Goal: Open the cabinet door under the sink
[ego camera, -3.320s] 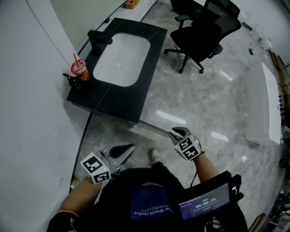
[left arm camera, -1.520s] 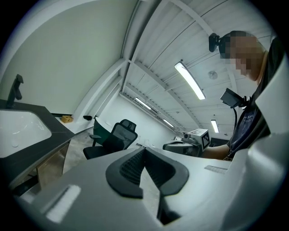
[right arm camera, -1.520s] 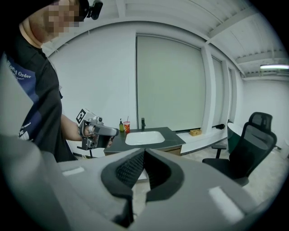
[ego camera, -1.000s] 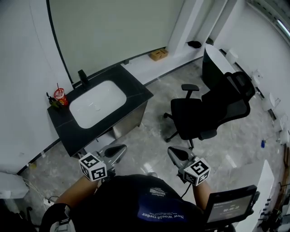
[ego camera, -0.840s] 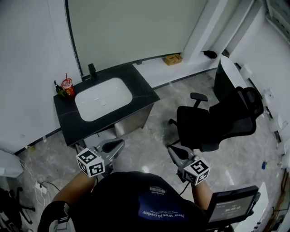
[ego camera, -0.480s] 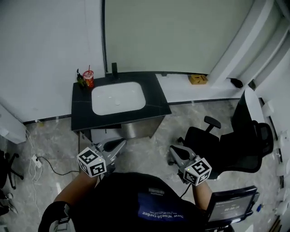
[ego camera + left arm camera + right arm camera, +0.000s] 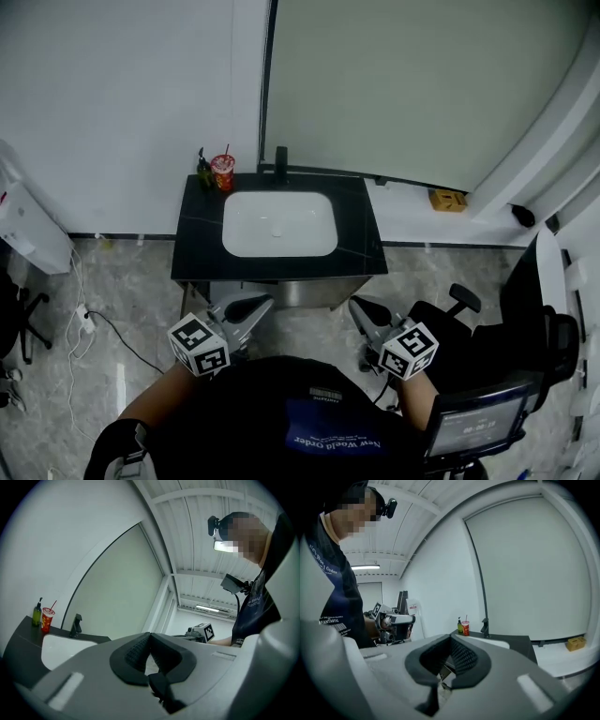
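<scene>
The sink vanity has a black countertop [image 7: 197,253] with a white basin [image 7: 279,223]. Straight ahead of me, its grey cabinet front [image 7: 281,292] shows only as a narrow strip under the counter edge. My left gripper [image 7: 261,303] is shut and empty, a short way in front of the cabinet's left part and not touching it. To the right my right gripper [image 7: 357,306] is likewise shut and empty, before the cabinet's right corner. In the left gripper view the left gripper [image 7: 150,634] has its pads together. The right gripper [image 7: 451,637] is the same in its own view.
A red cup [image 7: 222,172], a green bottle [image 7: 202,166] and a black faucet [image 7: 280,161] stand at the counter's back. A black office chair [image 7: 487,342] is close on the right. A white appliance [image 7: 28,230] and a floor cable [image 7: 103,323] lie left. A cardboard box [image 7: 448,200] sits on the ledge.
The view has swung round, so the vanity went from the left, seen at an angle, to square in front. Both grippers stayed shut and low in front of me.
</scene>
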Demonstrator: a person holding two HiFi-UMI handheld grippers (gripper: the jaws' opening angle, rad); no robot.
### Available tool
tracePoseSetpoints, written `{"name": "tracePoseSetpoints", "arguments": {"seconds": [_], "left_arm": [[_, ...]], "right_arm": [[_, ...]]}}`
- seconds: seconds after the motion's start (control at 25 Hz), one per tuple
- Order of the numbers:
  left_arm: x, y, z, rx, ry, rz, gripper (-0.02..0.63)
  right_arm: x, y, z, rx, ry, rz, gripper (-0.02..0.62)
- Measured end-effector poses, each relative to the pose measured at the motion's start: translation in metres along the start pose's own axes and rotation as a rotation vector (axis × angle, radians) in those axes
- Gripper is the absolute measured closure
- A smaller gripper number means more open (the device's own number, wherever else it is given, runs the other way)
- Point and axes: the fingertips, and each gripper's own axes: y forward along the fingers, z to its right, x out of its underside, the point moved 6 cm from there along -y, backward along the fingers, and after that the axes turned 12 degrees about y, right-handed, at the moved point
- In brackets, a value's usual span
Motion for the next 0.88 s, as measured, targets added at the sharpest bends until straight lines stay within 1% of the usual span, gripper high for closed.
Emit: {"name": "tracePoseSetpoints", "arguments": {"seconds": [0.2,0.4,0.56,0.72,0.88], "left_arm": [[-0.012,-0.005,-0.077,-0.026,-0.022,-0.001,0.606],[-0.015,-0.008,-0.134,-0.048,-0.030,-0.012,0.606],[-0.013,-0.002,-0.150,-0.076,-0.047,-0.026,0.606],[-0.019,0.009,-0.158,-0.129,-0.014,-0.027,0.606],[-0.031,0.023,-0.166,-0.212,0.015,-0.002,0.606]], "right_arm": [[-0.027,0.069,0.011,-0.002,0.019,0.017,0.594],[-0.052,0.129,0.028,-0.011,0.048,0.041,0.594],[-0.063,0.156,0.036,-0.062,0.083,0.040,0.594],[-0.071,0.174,0.055,-0.130,0.127,0.024,0.595],[-0.082,0.188,0.075,-0.210,0.093,-0.015,0.595]]}}
